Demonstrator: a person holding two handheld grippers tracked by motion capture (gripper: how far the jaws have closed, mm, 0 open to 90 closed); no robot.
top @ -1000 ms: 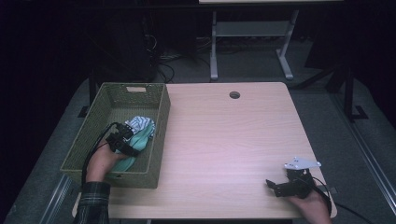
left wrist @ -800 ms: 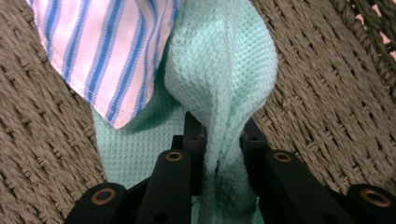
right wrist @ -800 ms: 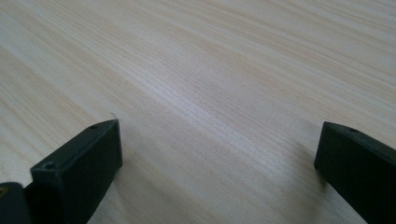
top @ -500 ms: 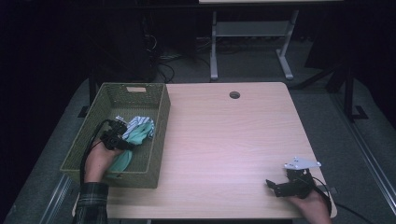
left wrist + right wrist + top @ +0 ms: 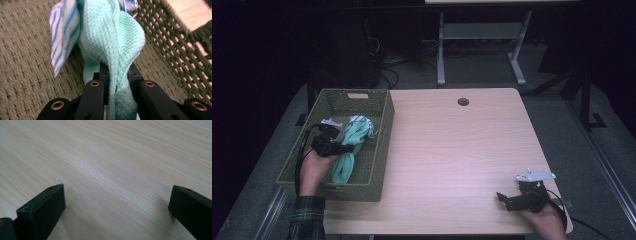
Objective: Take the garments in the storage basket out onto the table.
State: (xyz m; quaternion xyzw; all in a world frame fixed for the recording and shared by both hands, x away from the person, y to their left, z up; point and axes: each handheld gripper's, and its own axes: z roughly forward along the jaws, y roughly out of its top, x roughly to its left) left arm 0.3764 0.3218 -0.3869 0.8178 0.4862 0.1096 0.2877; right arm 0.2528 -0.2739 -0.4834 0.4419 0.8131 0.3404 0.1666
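A mint green cloth (image 5: 347, 162) hangs in a long fold inside the green woven basket (image 5: 384, 135) at the table's left. My left gripper (image 5: 346, 148) is shut on it; its jaws have just been closing on the fabric. In the left gripper view the mint cloth (image 5: 110, 42) is pinched between the black jaws of the left gripper (image 5: 117, 75), with a blue-striped white cloth (image 5: 63, 32) draped beside it. My right gripper (image 5: 506, 201) rests on the wooden table (image 5: 452, 150) near its front right corner, open, with only bare wood between the jaws of the right gripper (image 5: 117, 197).
The basket's woven wall (image 5: 172, 55) rises close on the right of the held cloth. A round cable hole (image 5: 463, 101) sits near the table's far edge. A metal stand (image 5: 482, 45) and cables lie on the dark floor beyond.
The left hand has risen inside the basket and drawn the mint cloth up into a long hanging fold. The right gripper has stayed in place.
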